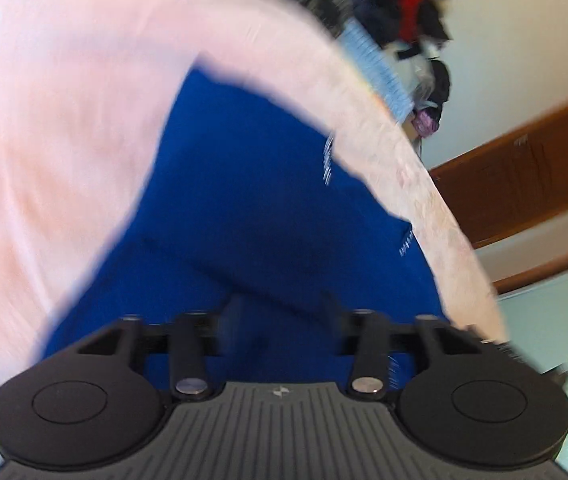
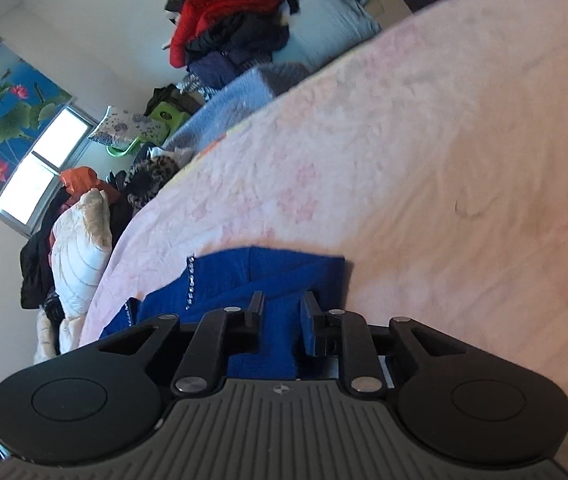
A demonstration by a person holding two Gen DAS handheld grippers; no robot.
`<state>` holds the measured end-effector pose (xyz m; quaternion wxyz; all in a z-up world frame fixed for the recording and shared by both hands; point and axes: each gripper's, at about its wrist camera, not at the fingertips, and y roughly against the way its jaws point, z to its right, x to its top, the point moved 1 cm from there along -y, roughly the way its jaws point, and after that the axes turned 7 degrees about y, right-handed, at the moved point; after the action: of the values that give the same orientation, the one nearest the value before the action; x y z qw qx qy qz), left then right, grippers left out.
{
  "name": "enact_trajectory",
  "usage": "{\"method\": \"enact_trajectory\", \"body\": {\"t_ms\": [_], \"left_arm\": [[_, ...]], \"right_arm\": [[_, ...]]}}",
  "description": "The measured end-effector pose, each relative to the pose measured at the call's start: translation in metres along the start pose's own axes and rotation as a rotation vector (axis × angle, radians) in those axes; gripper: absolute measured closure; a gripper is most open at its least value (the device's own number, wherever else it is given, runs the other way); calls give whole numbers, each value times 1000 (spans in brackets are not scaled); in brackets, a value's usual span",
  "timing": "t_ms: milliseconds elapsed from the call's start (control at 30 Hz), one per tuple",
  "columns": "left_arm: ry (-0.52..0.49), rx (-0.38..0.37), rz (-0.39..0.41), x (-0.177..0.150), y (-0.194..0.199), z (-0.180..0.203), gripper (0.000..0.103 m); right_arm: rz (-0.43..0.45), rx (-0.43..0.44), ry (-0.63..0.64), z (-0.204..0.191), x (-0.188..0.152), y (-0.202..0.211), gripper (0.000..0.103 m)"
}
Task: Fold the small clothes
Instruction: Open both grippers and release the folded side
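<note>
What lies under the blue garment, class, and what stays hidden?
The blue garment lies on a pink bedcover, which shows around it in both wrist views. The part of the cover beneath it, and anything folded inside, is covered and cannot be seen.

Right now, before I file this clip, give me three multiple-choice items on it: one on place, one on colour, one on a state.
1. Where does the blue garment lie?
A. on the pink bedspread
B. on a wooden chair
C. in a basket

2. What colour is the jacket on top of the clothes pile behind the bed?
A. yellow
B. red
C. white

3. How does the left gripper stand?
A. shut on the garment
B. out of view
C. open

Answers: 1 A, pink bedding surrounds the blue cloth; 2 B, red fabric tops the pile; 3 C, its fingers stand apart with a clear gap between them.
</note>
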<state>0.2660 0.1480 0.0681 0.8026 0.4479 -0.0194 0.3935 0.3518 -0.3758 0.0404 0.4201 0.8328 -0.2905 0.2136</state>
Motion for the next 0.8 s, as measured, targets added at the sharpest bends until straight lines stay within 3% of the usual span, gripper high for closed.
{"method": "enact_trajectory", "body": {"t_ms": [67, 100, 167, 233, 267, 300, 333, 400, 467, 567, 667, 733, 800], "left_arm": [[-166, 90, 205, 8, 11, 22, 6], [-250, 136, 301, 12, 7, 32, 6], [-373, 235, 379, 21, -20, 43, 7], [-402, 297, 306, 31, -56, 42, 15], [-397, 314, 238, 34, -73, 39, 38], [-408, 338, 178, 34, -87, 34, 50], [-425, 361, 158, 32, -98, 31, 48], [-463, 349, 198, 28, -102, 26, 44], [-441, 331, 196, 32, -102, 22, 42], [-484, 360, 244, 29, -107, 24, 31], [-439, 364, 238, 31, -94, 26, 32], [-434, 311, 266, 20, -69, 26, 32], [-504, 248, 267, 2, -49, 29, 29]], "right_arm": [[-19, -36, 151, -28, 2, 0, 65], [-38, -64, 239, -44, 1, -6, 63], [-85, -97, 377, -68, -5, -22, 62], [-134, -126, 437, -79, -12, -42, 63], [-157, -148, 443, -79, -15, -50, 63], [-174, -173, 449, -77, -19, -55, 63], [-178, -184, 465, -75, -24, -58, 62], [-148, -168, 514, -75, -32, -54, 61], [-138, -162, 543, -73, -37, -51, 62], [-123, -170, 557, -75, -40, -55, 60], [-111, -207, 636, -87, -47, -56, 51], [-92, -258, 622, -98, -52, -45, 45], [-57, -195, 616, -107, -61, -26, 41]]}}
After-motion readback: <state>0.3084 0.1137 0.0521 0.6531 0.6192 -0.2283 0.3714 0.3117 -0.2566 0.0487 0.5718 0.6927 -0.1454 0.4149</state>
